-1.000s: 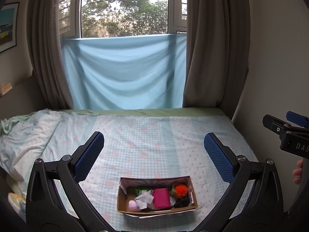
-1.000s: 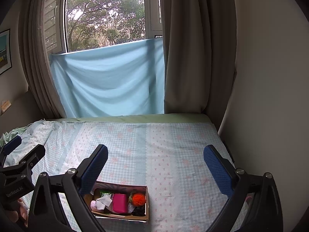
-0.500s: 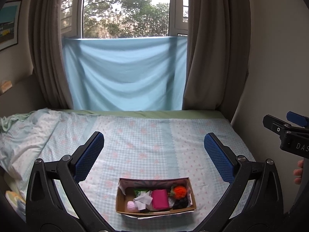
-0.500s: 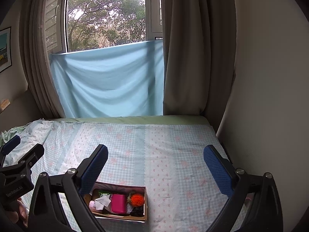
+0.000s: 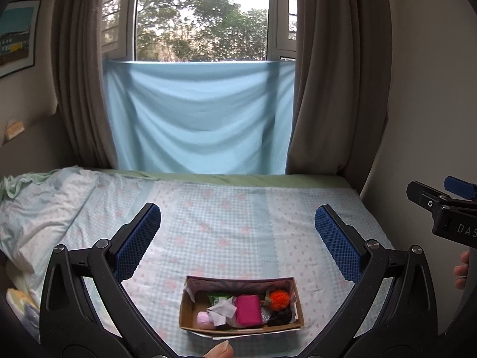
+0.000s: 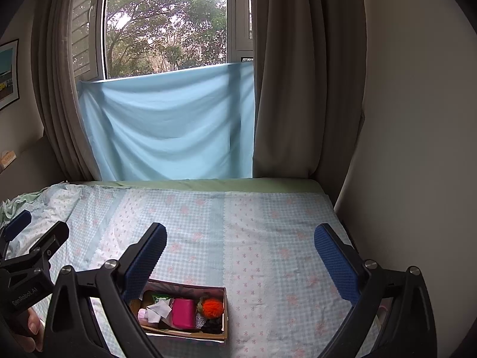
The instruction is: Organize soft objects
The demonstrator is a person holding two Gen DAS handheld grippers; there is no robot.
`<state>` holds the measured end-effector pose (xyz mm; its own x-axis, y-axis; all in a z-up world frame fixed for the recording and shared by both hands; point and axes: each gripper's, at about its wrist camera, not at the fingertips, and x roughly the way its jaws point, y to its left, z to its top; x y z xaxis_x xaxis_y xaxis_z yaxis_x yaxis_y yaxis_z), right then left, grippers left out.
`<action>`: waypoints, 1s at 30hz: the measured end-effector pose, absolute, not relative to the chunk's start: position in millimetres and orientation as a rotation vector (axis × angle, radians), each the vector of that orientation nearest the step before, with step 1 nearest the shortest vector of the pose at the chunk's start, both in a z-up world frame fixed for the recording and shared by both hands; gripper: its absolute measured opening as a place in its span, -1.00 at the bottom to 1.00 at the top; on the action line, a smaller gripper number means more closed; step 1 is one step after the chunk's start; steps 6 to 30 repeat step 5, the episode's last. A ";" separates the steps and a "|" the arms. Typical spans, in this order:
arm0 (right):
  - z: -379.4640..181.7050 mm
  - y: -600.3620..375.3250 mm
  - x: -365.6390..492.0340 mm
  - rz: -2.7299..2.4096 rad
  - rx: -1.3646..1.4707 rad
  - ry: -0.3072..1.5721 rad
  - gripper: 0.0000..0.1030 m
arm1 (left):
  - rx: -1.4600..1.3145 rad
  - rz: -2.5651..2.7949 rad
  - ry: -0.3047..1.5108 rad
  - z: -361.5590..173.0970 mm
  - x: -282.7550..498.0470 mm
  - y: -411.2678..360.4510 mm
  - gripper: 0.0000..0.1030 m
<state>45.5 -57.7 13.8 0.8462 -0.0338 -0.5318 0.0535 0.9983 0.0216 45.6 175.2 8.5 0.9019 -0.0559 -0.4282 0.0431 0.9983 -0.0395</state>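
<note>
Since a second ago both views have tipped slightly, so the cardboard box (image 5: pixel 241 307) sits a little lower in frame while staying put on the bed (image 5: pixel 226 226) near its front edge. Both the left claw (image 5: pixel 237 232) and the right claw (image 6: pixel 240 252) hang above the bed with jaws spread wide, holding nothing. Inside the box lie a pink pouch (image 5: pixel 248 310), an orange pom-pom (image 5: pixel 279 298), a pale pink ball (image 5: pixel 203 319), crumpled white paper (image 5: pixel 222 310) and something black (image 5: pixel 279 317).
</note>
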 end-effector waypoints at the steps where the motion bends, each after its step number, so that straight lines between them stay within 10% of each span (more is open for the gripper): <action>1: 13.7 -57.6 45.5 -0.046 0.037 0.560 0.92 | -0.020 -0.043 0.433 8.5 44.0 174.5 1.00; 30: 12.7 -56.0 45.3 -0.041 0.040 0.567 0.92 | 0.010 -0.031 0.424 7.4 43.1 172.1 1.00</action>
